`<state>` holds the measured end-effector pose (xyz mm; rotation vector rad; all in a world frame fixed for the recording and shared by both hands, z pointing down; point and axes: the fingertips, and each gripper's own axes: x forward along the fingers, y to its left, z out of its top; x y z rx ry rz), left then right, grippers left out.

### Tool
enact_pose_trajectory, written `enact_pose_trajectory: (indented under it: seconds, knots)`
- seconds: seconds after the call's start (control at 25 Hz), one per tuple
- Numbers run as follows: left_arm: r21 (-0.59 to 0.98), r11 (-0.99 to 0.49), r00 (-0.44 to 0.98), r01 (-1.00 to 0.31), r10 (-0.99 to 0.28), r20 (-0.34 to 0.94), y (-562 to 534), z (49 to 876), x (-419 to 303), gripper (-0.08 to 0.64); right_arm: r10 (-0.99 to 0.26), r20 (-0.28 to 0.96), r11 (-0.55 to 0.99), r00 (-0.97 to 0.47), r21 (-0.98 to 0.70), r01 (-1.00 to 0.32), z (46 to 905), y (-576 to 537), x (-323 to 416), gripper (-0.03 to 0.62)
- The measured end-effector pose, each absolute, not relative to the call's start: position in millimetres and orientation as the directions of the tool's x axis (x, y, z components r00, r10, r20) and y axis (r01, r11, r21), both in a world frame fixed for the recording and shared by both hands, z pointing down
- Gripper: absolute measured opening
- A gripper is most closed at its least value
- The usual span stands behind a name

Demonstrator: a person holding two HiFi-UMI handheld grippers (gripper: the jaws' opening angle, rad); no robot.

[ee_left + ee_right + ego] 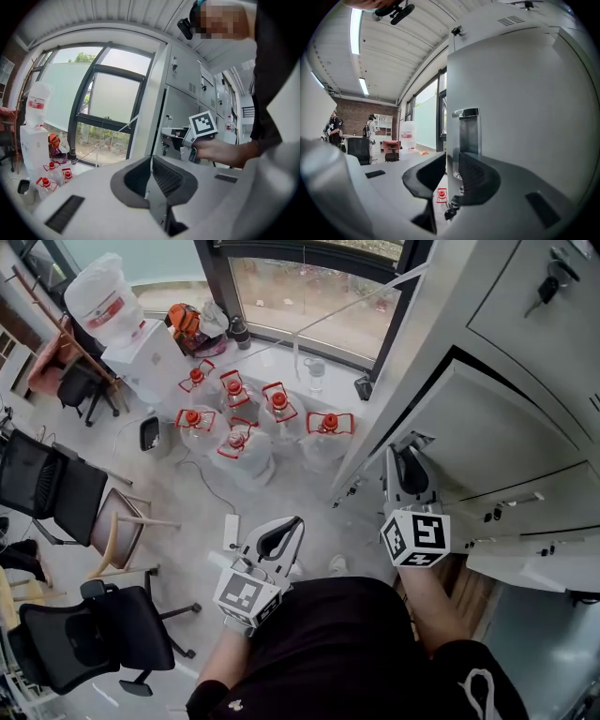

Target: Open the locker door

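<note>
Locker door (525, 117): part of the grey locker bank (525, 277) at the right of the head view, apparently already swung a little out from its frame, free vertical edge turned toward the window side. Right gripper (451, 161) held level and straddling that edge beside the chrome handle (468, 129). Jaws at a middling width, pads seemingly pressed on either face of the sheet, so holding the door itself rather than the handle. Placed at the free edge, far from the hinges, presumably for the greatest leverage on the swing. Left gripper (151, 161) kept low beside the body, clear of the door's arc, jaws brought together on nothing. Next, in all likelihood: a pull along the arc, grip kept square to avoid slipping off the thin edge.
</note>
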<state>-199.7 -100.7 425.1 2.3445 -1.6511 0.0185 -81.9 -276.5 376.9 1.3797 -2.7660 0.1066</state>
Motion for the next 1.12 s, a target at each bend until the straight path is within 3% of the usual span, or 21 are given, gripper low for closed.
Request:
enact_pose_trajectory:
  seconds: [0.32,0.56,0.96,1.0,1.12]
  knots:
    - [0.244,-0.377,0.426,-0.893,-0.885,0.189,-87.2,428.7,-199.3,0.028,-0.792,0.081,0.604,-0.606,-0.051,-0.796,375.5,-232.2,-73.1,0.091]
    - [0.24,-0.501,0.539,-0.831,-0.833,0.128,-78.6,429.4,-186.3,0.028,-0.793,0.059,0.604,-0.607,-0.059,-0.795,372.9,-194.4,-59.1,0.092]
    - [0.246,-0.659,0.699,-0.711,-0.703,0.135,-73.3,443.1,-149.7,0.028,-0.824,0.008,0.566,-0.567,-0.048,-0.823,369.9,-142.8,-18.8,0.107]
    - [0.245,-0.671,0.71,-0.7,-0.691,0.136,-73.6,443.2,-145.3,0.028,-0.839,0.001,0.543,-0.544,-0.057,-0.838,370.0,-139.2,-10.7,0.067]
    - [0.238,-0.701,0.738,-0.672,-0.659,0.143,-75.0,443.2,-132.6,0.028,-0.867,-0.011,0.497,-0.497,-0.065,-0.865,371.1,-128.3,9.9,0.048]
